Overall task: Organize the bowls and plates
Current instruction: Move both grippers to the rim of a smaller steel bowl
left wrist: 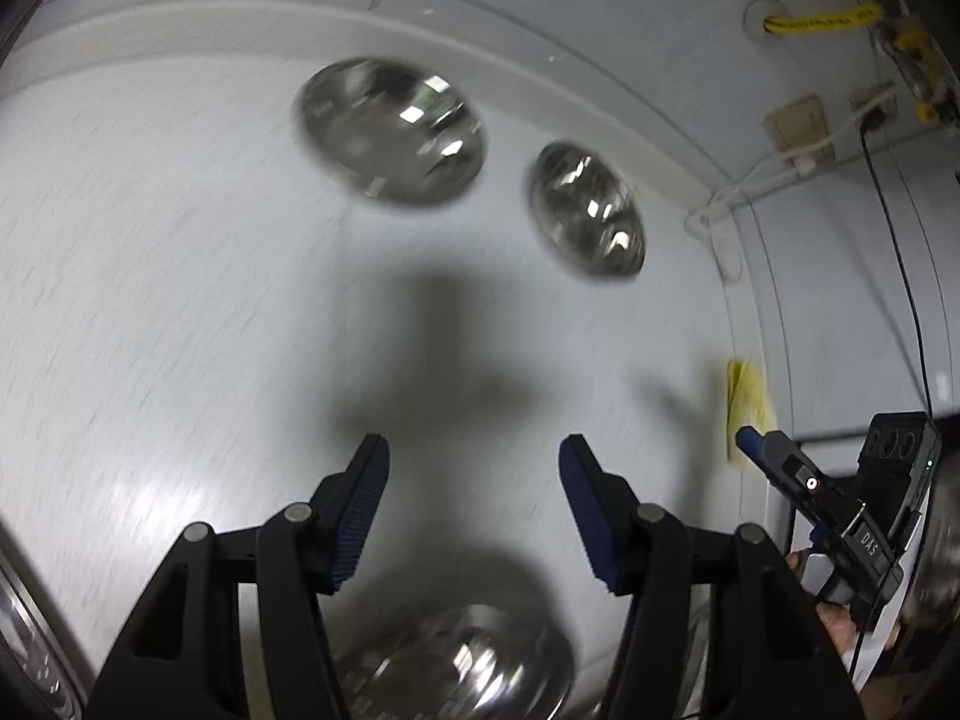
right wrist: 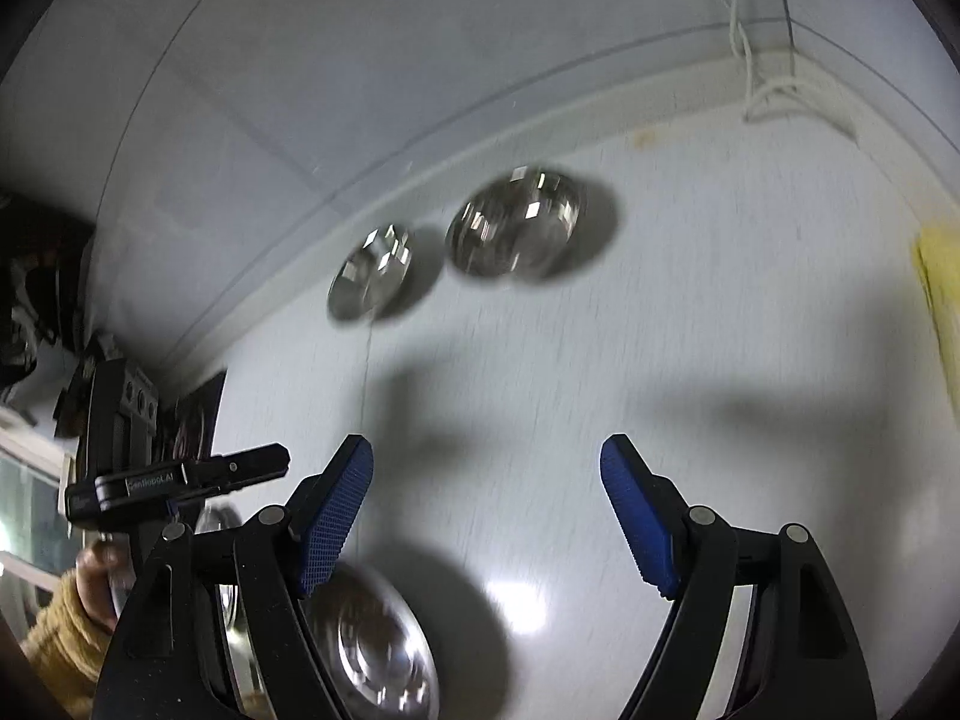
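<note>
Two steel bowls sit on the white table near the back wall: a larger bowl (left wrist: 393, 129) and a smaller bowl (left wrist: 588, 207). In the right wrist view these are the larger bowl (right wrist: 516, 228) and the smaller bowl (right wrist: 372, 279). A third steel bowl (left wrist: 462, 660) lies close below my left gripper (left wrist: 474, 480), which is open and empty. My right gripper (right wrist: 486, 480) is open and empty, above another steel bowl (right wrist: 372, 648). The right gripper also shows in the left wrist view (left wrist: 780, 462). The left gripper also shows in the right wrist view (right wrist: 240, 468).
A yellow cloth (left wrist: 747, 408) lies at the table's right edge, also in the right wrist view (right wrist: 939, 300). White cords (left wrist: 750, 186) and wall sockets (left wrist: 798, 126) are on the wall. A steel plate rim (left wrist: 24, 648) shows at lower left.
</note>
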Action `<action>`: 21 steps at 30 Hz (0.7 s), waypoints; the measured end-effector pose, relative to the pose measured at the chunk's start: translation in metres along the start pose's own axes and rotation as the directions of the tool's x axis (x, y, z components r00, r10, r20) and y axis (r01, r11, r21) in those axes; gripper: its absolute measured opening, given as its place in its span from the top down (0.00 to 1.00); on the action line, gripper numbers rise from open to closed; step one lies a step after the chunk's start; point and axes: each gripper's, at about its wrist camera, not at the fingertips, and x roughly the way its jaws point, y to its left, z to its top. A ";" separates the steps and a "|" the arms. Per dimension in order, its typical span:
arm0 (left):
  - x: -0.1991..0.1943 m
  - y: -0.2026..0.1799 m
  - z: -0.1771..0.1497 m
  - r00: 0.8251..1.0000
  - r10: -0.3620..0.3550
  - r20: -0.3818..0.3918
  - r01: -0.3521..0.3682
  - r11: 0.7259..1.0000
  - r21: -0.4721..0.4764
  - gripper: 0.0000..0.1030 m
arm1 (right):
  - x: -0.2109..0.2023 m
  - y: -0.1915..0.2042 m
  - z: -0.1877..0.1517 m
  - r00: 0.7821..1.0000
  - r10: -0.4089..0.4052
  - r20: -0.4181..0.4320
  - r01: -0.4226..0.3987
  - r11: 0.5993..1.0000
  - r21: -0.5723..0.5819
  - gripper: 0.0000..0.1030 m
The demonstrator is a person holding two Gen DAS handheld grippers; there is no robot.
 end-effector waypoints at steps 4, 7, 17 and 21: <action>0.035 -0.021 0.047 0.998 0.055 0.030 -0.055 0.998 -0.009 0.44 | 0.035 -0.020 0.054 1.000 0.002 -0.007 -0.002 1.000 0.022 0.28; 0.059 -0.028 0.076 0.996 0.072 0.045 -0.071 0.997 -0.041 0.44 | 0.064 -0.032 0.081 1.000 0.002 -0.011 -0.001 0.998 0.057 0.28; 0.108 -0.048 0.121 0.995 0.073 0.062 -0.074 0.997 0.005 0.46 | 0.132 -0.051 0.109 0.998 -0.014 -0.063 0.021 0.995 0.098 0.34; 0.125 -0.049 0.128 0.997 0.068 0.046 -0.068 0.998 0.006 0.47 | 0.146 -0.047 0.112 0.996 -0.042 -0.085 0.048 0.996 0.071 0.55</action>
